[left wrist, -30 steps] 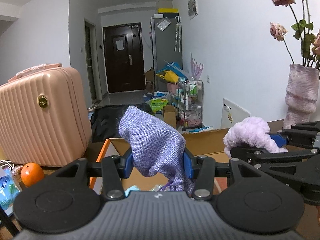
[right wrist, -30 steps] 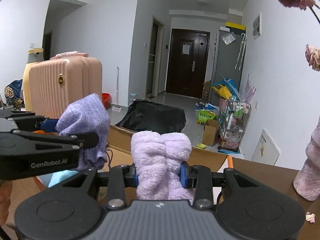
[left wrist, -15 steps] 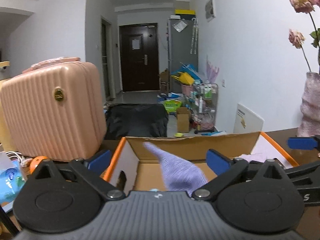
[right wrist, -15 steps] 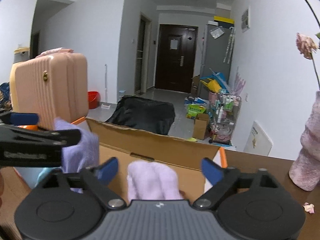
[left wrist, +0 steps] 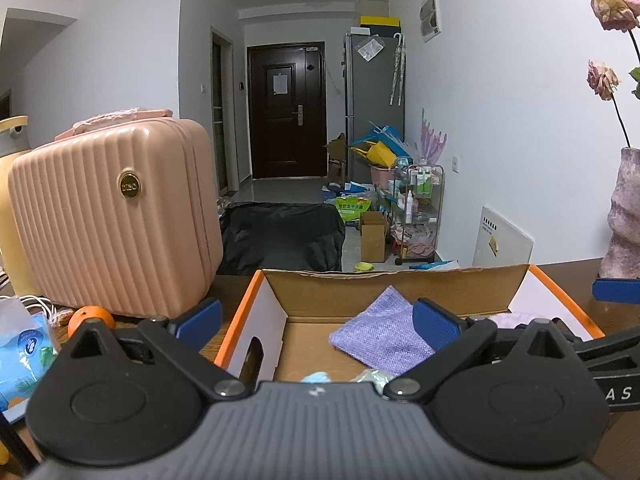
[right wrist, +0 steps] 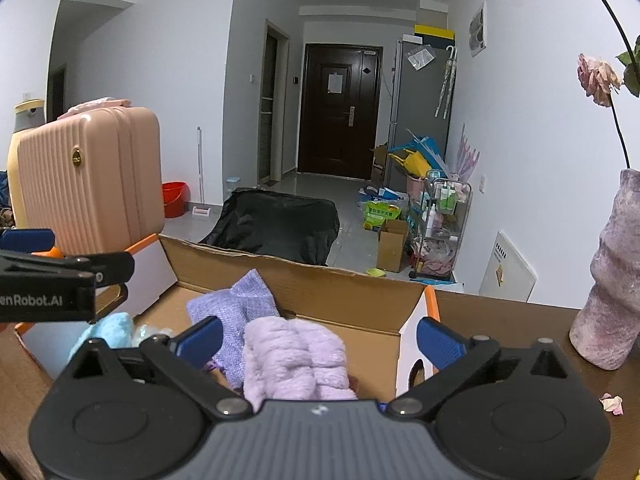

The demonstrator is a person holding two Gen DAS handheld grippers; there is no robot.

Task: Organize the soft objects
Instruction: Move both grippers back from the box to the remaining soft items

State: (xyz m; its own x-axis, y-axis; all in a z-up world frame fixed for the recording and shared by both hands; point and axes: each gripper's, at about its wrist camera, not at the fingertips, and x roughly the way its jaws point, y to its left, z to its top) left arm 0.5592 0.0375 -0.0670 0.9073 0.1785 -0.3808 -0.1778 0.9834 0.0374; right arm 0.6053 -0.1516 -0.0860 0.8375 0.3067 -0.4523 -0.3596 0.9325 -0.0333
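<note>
My left tongs [left wrist: 316, 318] stand spread wide and grip nothing; the blue pads [left wrist: 436, 326] are clear of the purple knit cloth [left wrist: 384, 332], which lies loose on the floor of the cardboard box [left wrist: 400, 284] just ahead of them. My right tongs [right wrist: 320, 336] are spreading to their widest, the last bit of that opening happening right now, and they too hold nothing. The fluffy lilac towel [right wrist: 296, 356] sits bunched between their pads inside the box [right wrist: 320, 280], touching neither pad as far as I can see. Beside it to the left, in the right wrist view, lies the purple knit cloth [right wrist: 240, 308], and further left a pale blue fluffy piece [right wrist: 108, 330] rests against the box's near corner. The side of my left tongs [right wrist: 60, 276] reaches in from the left edge of that view, above the box's left wall.

The box has orange-edged flaps and stands on the brown table [right wrist: 500, 316]. To its left stands a pink ribbed suitcase [left wrist: 112, 216], with an orange [left wrist: 90, 318] at its foot and a blue tissue pack [left wrist: 24, 348] nearby. To the right of the box a mauve vase [right wrist: 612, 280] holds dried roses [right wrist: 598, 78].
</note>
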